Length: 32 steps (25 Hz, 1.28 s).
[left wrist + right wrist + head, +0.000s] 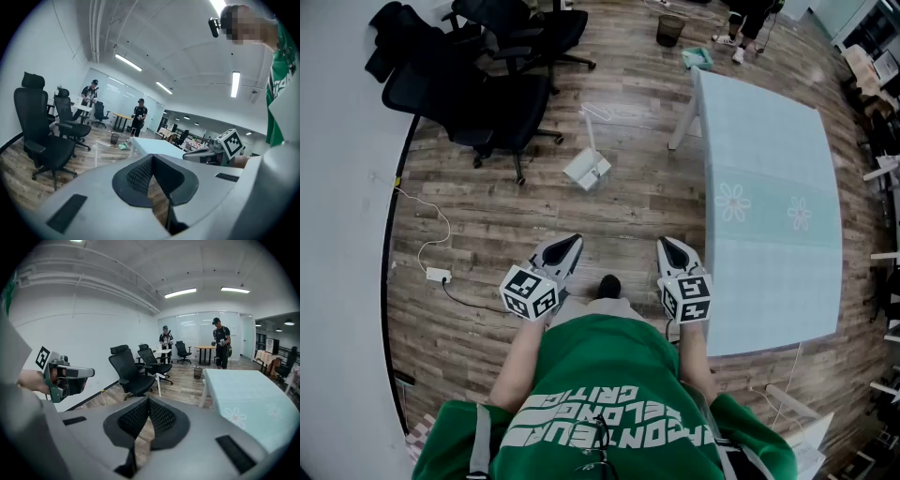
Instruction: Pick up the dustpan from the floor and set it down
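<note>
The white dustpan (588, 171) stands on the wooden floor with its long handle upright, well ahead of both grippers and apart from them. Its thin handle (95, 153) shows faintly in the left gripper view, and the dustpan (158, 379) appears beside the chairs in the right gripper view. My left gripper (572, 242) and right gripper (667, 244) are held side by side in front of my body, pointing forward and slightly down. The left gripper (152, 157) has its jaws together with nothing between them. The right gripper (148, 401) is likewise shut and empty.
A pale blue table (769, 187) with flower prints stands to the right. Black office chairs (487, 94) crowd the far left by the white wall. A power strip and cable (438, 275) lie on the floor at left. A waste bin (670, 30) and people (220, 345) are far ahead.
</note>
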Available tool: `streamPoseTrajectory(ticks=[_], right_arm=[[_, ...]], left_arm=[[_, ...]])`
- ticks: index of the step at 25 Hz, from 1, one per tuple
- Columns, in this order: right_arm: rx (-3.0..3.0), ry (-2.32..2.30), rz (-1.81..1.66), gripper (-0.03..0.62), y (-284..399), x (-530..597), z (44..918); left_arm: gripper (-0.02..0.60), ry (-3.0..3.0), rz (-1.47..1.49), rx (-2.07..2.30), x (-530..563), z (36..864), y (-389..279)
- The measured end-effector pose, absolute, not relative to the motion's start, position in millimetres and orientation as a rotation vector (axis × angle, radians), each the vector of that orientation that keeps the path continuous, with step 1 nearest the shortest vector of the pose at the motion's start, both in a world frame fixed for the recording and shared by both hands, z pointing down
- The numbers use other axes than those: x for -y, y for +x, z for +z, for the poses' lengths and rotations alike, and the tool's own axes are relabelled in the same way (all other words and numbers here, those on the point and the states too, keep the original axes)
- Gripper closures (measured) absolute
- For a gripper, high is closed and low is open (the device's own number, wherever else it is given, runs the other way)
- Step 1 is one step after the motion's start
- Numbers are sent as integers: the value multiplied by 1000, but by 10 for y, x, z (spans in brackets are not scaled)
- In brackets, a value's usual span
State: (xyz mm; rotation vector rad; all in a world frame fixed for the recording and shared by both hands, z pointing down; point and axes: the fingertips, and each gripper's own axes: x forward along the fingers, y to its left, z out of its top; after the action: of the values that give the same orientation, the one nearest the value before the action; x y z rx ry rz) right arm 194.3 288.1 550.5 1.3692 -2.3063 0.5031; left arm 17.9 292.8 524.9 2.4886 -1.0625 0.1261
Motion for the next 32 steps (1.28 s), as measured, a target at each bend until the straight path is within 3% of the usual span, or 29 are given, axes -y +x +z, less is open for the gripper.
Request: streamPoseTrajectory(ticks=[20, 32], right_arm=[[2364, 1341, 576, 586, 2045, -2475, 5555], [2319, 1313, 569, 586, 1795, -1516, 5590]], left_arm=[[580, 2462, 166, 1151, -2458, 5247, 13], [580, 2409, 103, 1153, -1486, 5386, -291]])
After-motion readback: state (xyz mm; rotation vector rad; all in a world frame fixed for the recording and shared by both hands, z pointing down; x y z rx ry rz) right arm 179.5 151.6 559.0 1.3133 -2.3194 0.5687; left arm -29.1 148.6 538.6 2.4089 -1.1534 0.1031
